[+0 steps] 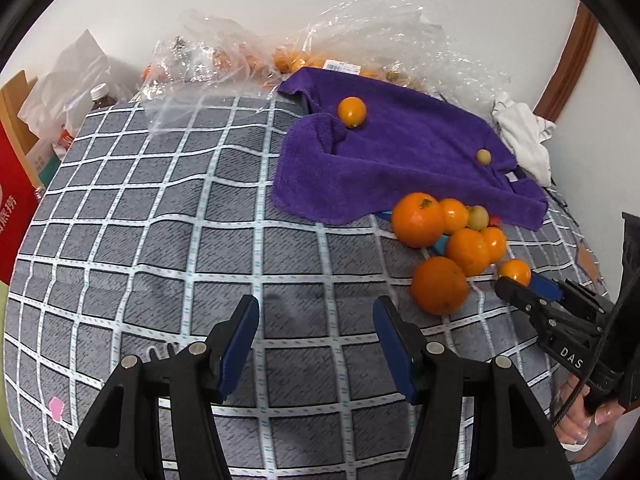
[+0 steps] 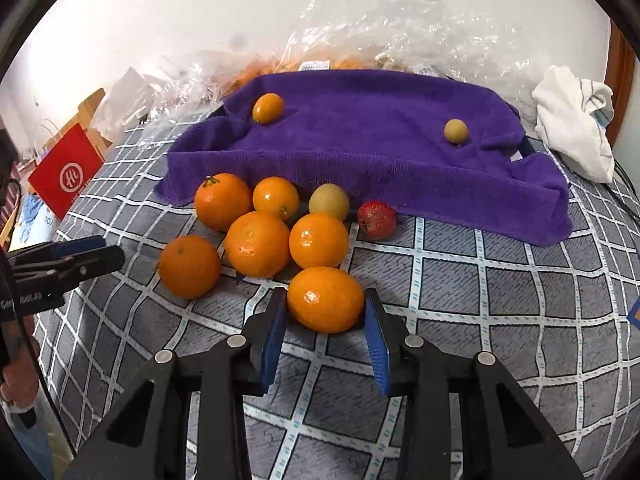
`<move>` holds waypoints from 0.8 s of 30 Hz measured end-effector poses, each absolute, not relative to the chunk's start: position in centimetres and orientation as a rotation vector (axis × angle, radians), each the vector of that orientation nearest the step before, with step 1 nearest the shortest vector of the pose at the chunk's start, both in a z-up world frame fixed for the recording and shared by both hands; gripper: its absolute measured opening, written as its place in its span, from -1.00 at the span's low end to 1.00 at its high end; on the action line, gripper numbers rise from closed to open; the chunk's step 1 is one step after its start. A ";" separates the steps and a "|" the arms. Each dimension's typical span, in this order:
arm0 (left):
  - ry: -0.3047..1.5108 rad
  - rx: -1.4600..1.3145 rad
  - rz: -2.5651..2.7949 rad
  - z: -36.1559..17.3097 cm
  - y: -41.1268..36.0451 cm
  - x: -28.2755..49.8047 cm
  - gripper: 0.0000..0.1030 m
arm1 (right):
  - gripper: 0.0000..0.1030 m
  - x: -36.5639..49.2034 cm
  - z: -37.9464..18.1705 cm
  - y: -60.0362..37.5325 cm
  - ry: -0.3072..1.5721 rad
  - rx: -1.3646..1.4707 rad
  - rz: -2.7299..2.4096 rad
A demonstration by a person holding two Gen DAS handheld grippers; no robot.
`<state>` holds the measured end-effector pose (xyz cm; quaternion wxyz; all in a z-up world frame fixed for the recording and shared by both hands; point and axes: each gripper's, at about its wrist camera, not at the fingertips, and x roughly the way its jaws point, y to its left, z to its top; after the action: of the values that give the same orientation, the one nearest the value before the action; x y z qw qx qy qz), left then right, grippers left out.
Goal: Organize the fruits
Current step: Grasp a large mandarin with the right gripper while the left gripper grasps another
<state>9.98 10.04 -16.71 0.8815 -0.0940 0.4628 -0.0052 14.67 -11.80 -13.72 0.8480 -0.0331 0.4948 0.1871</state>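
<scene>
On the checked cloth, right gripper (image 2: 326, 320) jaws clasp an orange (image 2: 325, 299); left gripper (image 1: 316, 328) jaws agape, empty. Risk: round fruit slipping, scattering the pile (image 2: 256, 240).

Left wrist view looks forward and down over the grey checked fabric surface (image 1: 160, 248), well back from the fruit. Right wrist view sits low and close behind the cluster of round oranges (image 2: 256, 244). Both face the far white wall and share the purple terry towel (image 1: 400, 160) (image 2: 380, 136).
</scene>
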 end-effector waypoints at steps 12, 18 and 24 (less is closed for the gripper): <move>0.950 -0.183 -0.147 -16.5 5.0 11.2 0.11 | -0.27 13.1 -11.4 -17.9 0.992 -0.037 0.291; 0.962 -0.128 -0.141 -17.5 3.2 12.0 0.11 | -0.27 13.0 -12.1 -19.8 1.014 -0.003 0.258; 0.960 -0.066 -0.102 -18.2 2.2 12.4 0.11 | -0.27 13.2 -12.4 -20.2 1.023 0.006 0.244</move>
<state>12.38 2.19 -18.24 0.8853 -0.0320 0.4613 -0.0489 13.22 -20.17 -12.38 0.8650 0.0030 0.4881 0.1164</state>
